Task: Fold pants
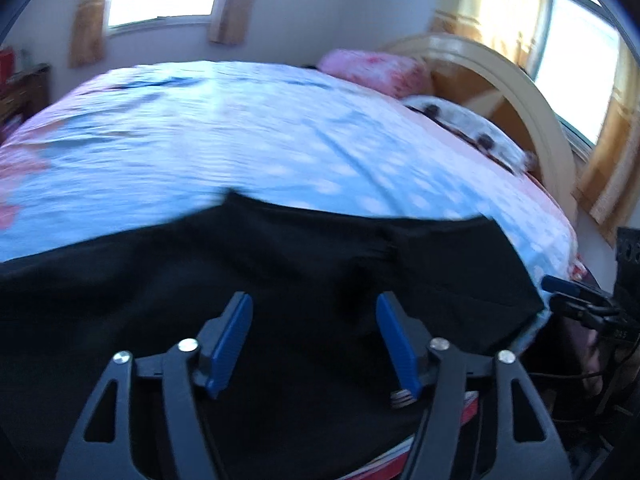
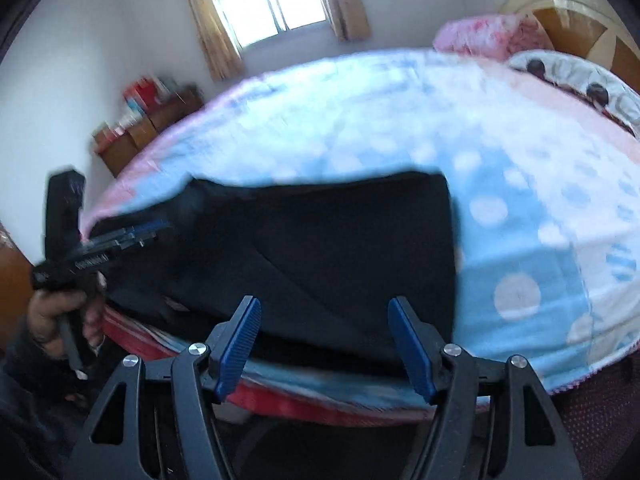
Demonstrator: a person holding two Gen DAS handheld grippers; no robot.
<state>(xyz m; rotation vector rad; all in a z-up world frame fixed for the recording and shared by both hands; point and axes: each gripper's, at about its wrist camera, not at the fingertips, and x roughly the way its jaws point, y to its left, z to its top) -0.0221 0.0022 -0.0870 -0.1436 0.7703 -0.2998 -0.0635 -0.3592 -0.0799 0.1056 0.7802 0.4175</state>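
Left wrist: black pants (image 1: 280, 272) lie on blue bedspread (image 1: 240, 140).

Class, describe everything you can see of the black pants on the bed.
The black pants are dark, matte cloth, already folded into a broad, roughly rectangular slab with a few creases. They lie flat on the blue polka-dot bedspread near the bed's front edge. The left gripper and the right gripper both stand open, with no cloth pinched between their pads.
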